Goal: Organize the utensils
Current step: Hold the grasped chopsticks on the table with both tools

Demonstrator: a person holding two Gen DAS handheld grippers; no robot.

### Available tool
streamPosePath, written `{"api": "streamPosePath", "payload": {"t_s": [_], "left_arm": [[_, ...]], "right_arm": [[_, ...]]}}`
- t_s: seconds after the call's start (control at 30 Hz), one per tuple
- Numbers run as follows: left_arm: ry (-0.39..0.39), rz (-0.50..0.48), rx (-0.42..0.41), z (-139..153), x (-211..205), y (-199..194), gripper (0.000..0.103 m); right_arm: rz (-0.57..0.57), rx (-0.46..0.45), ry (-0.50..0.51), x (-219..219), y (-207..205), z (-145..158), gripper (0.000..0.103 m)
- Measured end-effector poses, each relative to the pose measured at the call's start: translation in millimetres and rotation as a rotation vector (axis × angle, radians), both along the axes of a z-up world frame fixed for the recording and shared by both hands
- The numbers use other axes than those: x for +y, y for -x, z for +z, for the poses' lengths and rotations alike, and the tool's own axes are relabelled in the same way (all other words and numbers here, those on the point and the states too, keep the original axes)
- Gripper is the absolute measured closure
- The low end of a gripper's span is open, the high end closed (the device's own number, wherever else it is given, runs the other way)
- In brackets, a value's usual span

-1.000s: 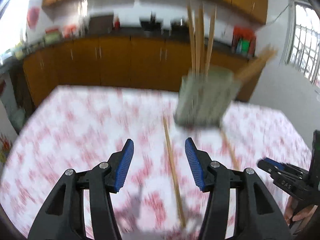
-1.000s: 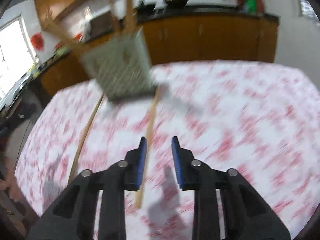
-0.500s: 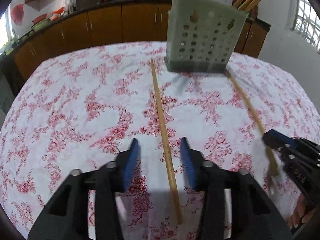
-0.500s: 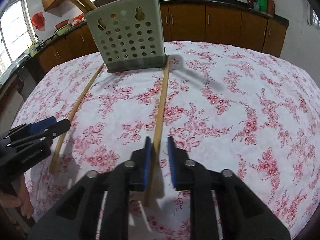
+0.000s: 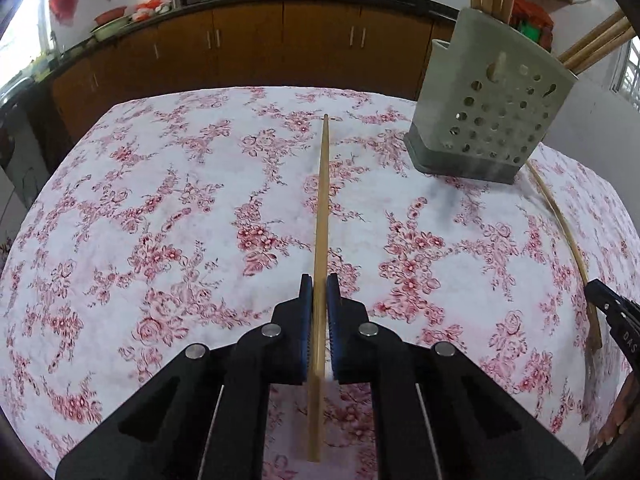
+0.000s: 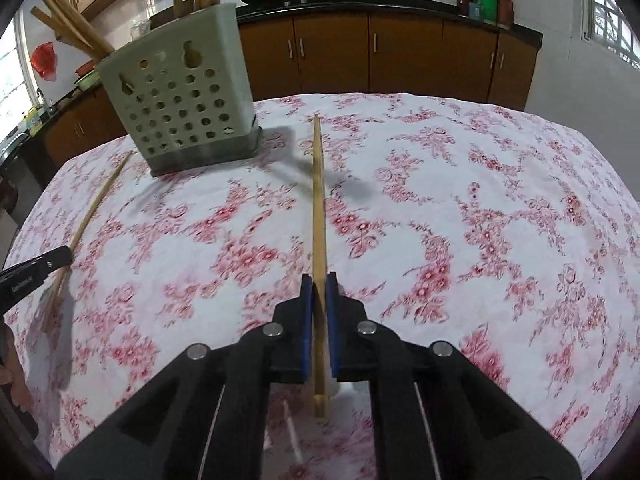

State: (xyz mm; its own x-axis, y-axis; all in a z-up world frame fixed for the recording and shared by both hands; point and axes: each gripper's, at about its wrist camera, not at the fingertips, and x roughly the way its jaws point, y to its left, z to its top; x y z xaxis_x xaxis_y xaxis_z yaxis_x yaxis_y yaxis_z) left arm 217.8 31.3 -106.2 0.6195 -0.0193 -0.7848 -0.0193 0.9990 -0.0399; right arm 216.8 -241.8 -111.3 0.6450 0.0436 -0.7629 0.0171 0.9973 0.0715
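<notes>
A grey perforated utensil holder (image 5: 486,118) (image 6: 182,110) with several wooden chopsticks in it stands at the far side of the flowered tablecloth. My left gripper (image 5: 315,286) is shut on a wooden chopstick (image 5: 322,208) near its near end. My right gripper (image 6: 315,285) is shut on another wooden chopstick (image 6: 319,208) the same way. Each held chopstick points away towards the holder. The right gripper's chopstick shows in the left wrist view (image 5: 560,232), and the left gripper's in the right wrist view (image 6: 86,224).
The table carries a white cloth with red flowers (image 5: 160,220). Brown kitchen cabinets (image 5: 280,48) and a dark counter with pans stand behind it. The other gripper's black tip shows at each view's edge (image 5: 612,312) (image 6: 36,268).
Both grippers have moved down and forward over the chopsticks and closed on them. The left jaws, wide open a second ago, are now shut.
</notes>
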Motion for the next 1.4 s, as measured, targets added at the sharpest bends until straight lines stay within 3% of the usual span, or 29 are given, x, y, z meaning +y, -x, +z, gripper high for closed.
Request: {"api": "streamPosePath", "payload": {"t_s": [0.1,0.33,0.7,1.07,1.4], "left_arm": [[-0.022,-0.012,-0.024,-1.7,-2.9,4.0,0.093],[0.036,-0.009,-0.025,0.0,3.1,3.7,0.093],[0.052,-0.008,-0.025,1.2,4.4,4.8,0.093],[0.064,-0.005,-0.025,2.3,5.5,6.8,0.093],[0.063,-0.006,-0.025,2.5,5.1,6.5,0.093]], "right_arm": [[0.003,0.002,0.008,1.2,-1.1,-0.2,0.093],[0.004,0.002,0.003,-0.6,-1.0,-1.3,0.093],[0.004,0.001,0.001,-0.1,-0.3,-1.6,0.092],[0.029,0.001,0.024,5.3,0.0,0.4,0.083],[0.03,0.001,0.018,5.0,-0.2,0.8,0.082]]}}
